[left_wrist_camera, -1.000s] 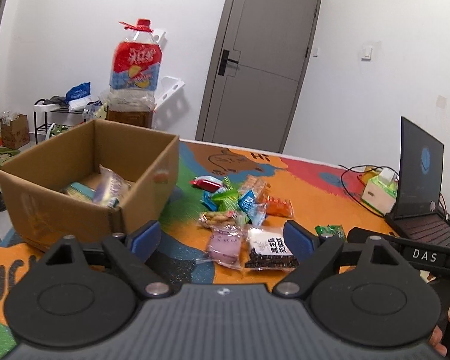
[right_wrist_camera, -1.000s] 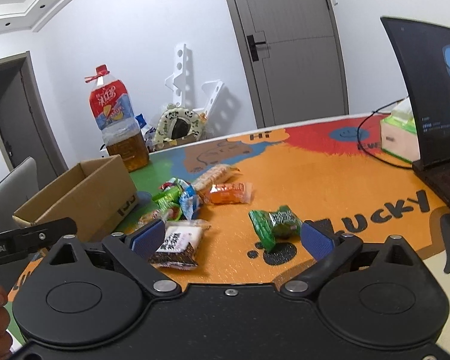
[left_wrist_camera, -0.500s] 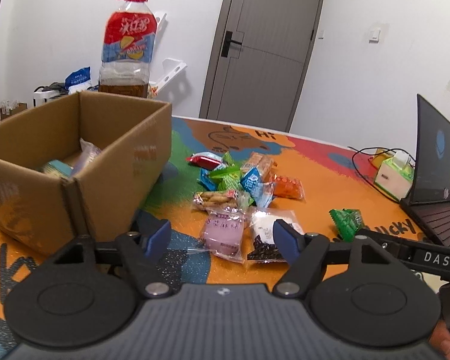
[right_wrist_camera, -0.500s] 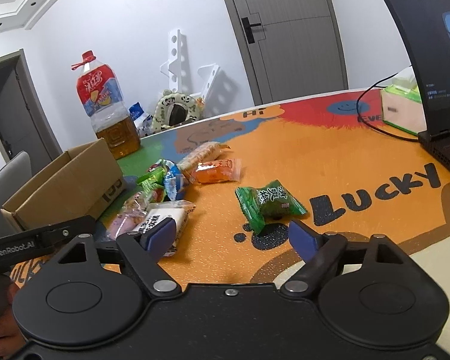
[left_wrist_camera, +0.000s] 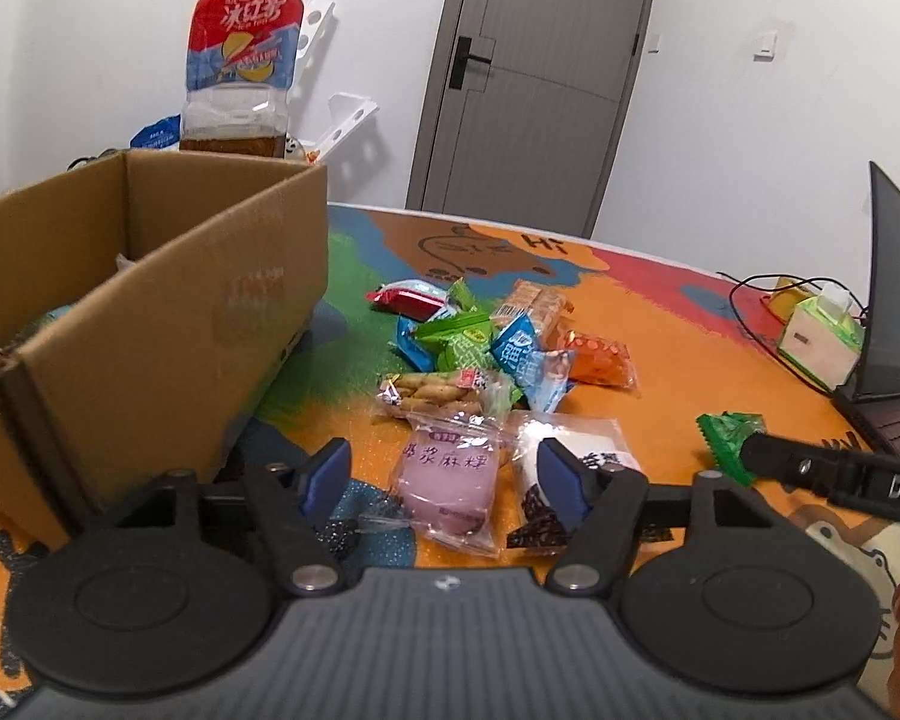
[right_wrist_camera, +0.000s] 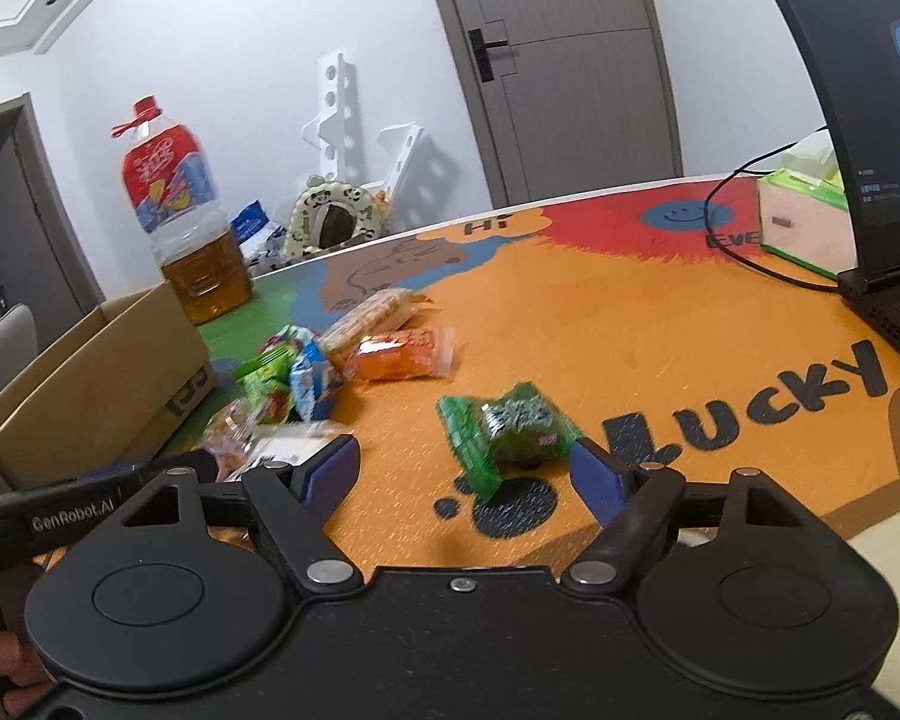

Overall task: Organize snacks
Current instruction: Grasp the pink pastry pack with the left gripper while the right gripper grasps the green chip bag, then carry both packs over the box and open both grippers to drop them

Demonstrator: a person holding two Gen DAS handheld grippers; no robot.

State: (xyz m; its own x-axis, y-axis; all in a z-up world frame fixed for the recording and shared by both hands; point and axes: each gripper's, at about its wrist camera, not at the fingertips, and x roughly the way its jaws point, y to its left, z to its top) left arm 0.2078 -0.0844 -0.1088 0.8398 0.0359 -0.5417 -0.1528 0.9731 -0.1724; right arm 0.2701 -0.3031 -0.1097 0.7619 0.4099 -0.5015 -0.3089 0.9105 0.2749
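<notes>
- Over the last second the left gripper (left_wrist_camera: 444, 474) has dropped and closed in on the pile — its jaws stand wide apart, empty, framing the purple packet (left_wrist_camera: 450, 483).
- The right gripper (right_wrist_camera: 465, 471) has likewise advanced on the green packet (right_wrist_camera: 510, 426), which lies alone, well apart from the heap; its jaws are spread, holding nothing.
- The cardboard box (left_wrist_camera: 150, 312) stands just left of the snacks — two pickups look imminent.

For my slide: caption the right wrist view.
Open right gripper nearing a green packet on the table.
</notes>
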